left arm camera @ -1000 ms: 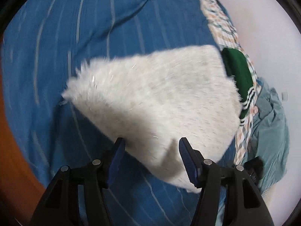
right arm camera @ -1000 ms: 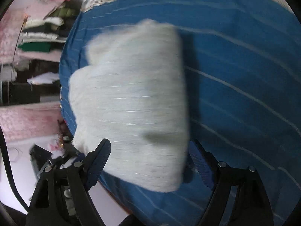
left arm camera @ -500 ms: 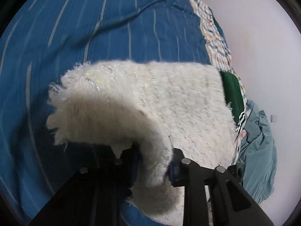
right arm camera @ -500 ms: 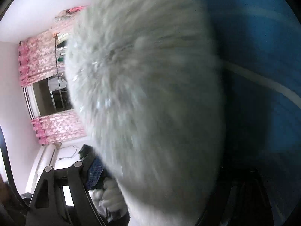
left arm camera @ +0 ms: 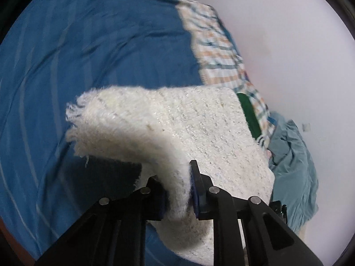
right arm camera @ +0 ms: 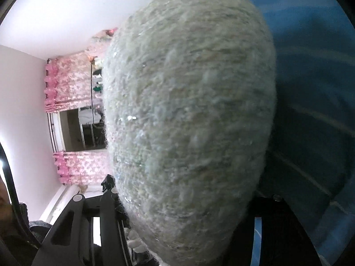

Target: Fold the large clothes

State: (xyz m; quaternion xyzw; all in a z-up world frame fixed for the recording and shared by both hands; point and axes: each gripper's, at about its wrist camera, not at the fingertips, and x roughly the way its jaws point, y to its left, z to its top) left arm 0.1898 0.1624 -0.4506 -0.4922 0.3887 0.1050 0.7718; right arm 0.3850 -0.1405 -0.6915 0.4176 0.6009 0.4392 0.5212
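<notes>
1. White fluffy sweater [left arm camera: 188,133] on blue striped bed cover [left arm camera: 99,44], near edge lifted.
2. Left tongs [left arm camera: 179,190] clamped tight on that near edge.
3. Right tongs [right arm camera: 188,201] closing, sweater [right arm camera: 188,110] bulging between; actual pinch impossible to tell.

The sweater [left arm camera: 199,133] is a shaggy cream knit, rough and fuzzy, with glinting metallic threads and a frayed, hairy edge. The sheet [left arm camera: 99,44] beneath is smooth matt blue cloth with pale woven stripes and soft creases. A checked cloth [left arm camera: 215,44] looks thin and flat; a green garment [left arm camera: 248,113] is dense and matt; a teal cloth [left arm camera: 292,150] is limp and crumpled. The left gripper [left arm camera: 177,188] is matt black plastic with dull silver metal pins and blue pads. The wall [left arm camera: 288,44] is plain, matt white. Curtains [right arm camera: 73,84] are pink patterned fabric, gathered in ruffles.
</notes>
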